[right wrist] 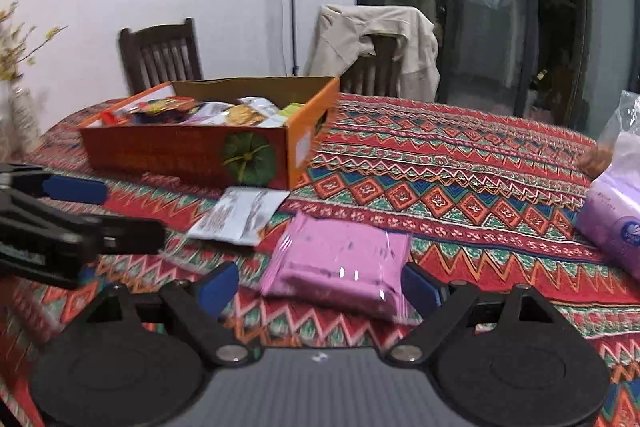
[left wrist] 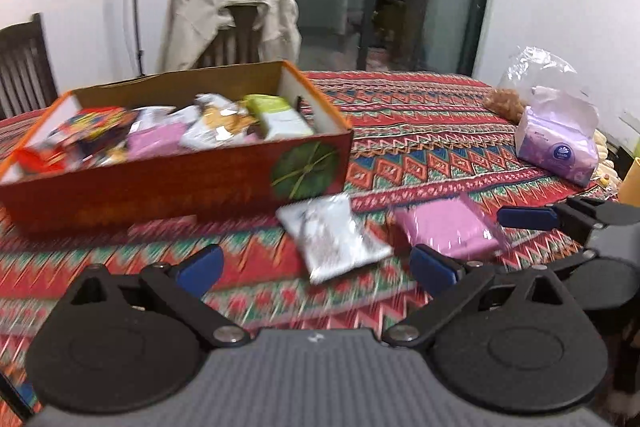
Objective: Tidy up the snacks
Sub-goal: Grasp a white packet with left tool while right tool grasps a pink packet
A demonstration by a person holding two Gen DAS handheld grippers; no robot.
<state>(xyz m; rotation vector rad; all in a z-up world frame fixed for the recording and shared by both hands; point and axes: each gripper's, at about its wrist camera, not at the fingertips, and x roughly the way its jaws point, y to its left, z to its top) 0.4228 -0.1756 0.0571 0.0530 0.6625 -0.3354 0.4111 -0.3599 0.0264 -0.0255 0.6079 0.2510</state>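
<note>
Now both grippers empty: left gripper (left wrist: pixel 316 269) jaws spread wide above the silver packet (left wrist: pixel 334 237), not touching it. Right gripper (right wrist: pixel 320 287) jaws also spread, straddling the near end of the pink packet (right wrist: pixel 340 261); pads look clear of it. Both packets lie flat on the patterned tablecloth (right wrist: pixel 460 163), side by side, just in front of the orange box (left wrist: pixel 160 183), already filled with snacks. Purple tissue pack (left wrist: pixel 558 145) sits well off to the right.

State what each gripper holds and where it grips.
Nothing held. The left gripper is open before the silver packet; the right gripper is open, straddling the pink packet without pressing.
</note>
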